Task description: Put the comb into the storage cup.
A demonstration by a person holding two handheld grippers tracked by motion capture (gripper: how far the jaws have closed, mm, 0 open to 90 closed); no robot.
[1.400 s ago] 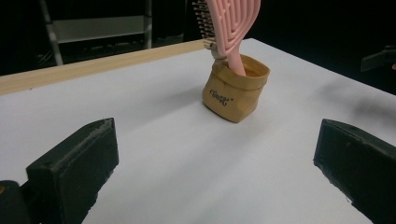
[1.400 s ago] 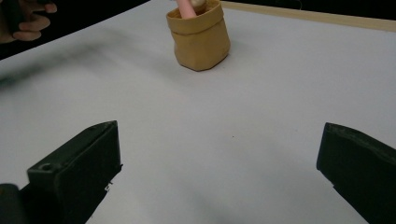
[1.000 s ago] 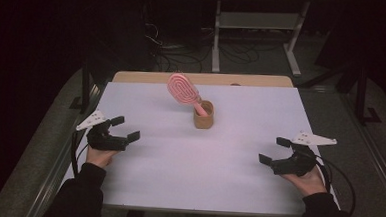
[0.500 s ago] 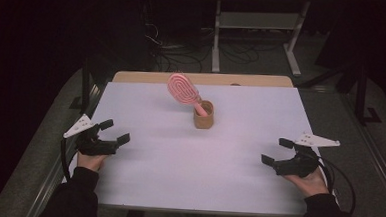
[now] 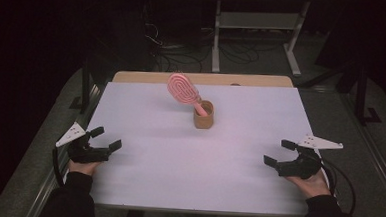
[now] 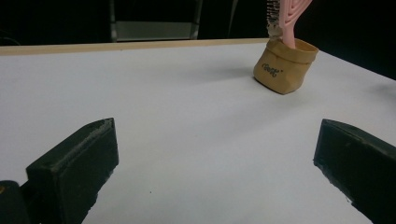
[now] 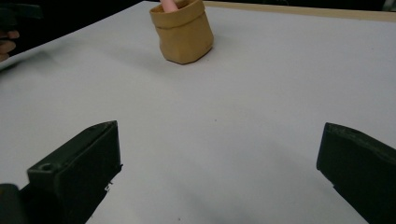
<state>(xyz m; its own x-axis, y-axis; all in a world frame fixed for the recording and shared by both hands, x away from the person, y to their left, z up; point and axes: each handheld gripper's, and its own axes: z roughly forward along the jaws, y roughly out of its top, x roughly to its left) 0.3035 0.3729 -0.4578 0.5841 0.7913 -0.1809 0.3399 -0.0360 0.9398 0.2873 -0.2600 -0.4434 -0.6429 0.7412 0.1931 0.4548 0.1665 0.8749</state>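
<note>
Matt tan paper-like pouch, smooth pink plastic hairbrush, matt white table with wooden edge

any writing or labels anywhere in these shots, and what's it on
One dark printed word on the side of the tan pouch that holds the pink hairbrush: too small and blurred to read in the left gripper view.
No text shows on the white table, the left gripper or the right gripper.

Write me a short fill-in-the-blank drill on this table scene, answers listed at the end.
1. The pink hairbrush stands handle-down in a small ____ pouch.
2. Both the left gripper and the right gripper have their jaws ____.
3. The pouch sits on a ____ table.

Answers: tan; open; white
</note>
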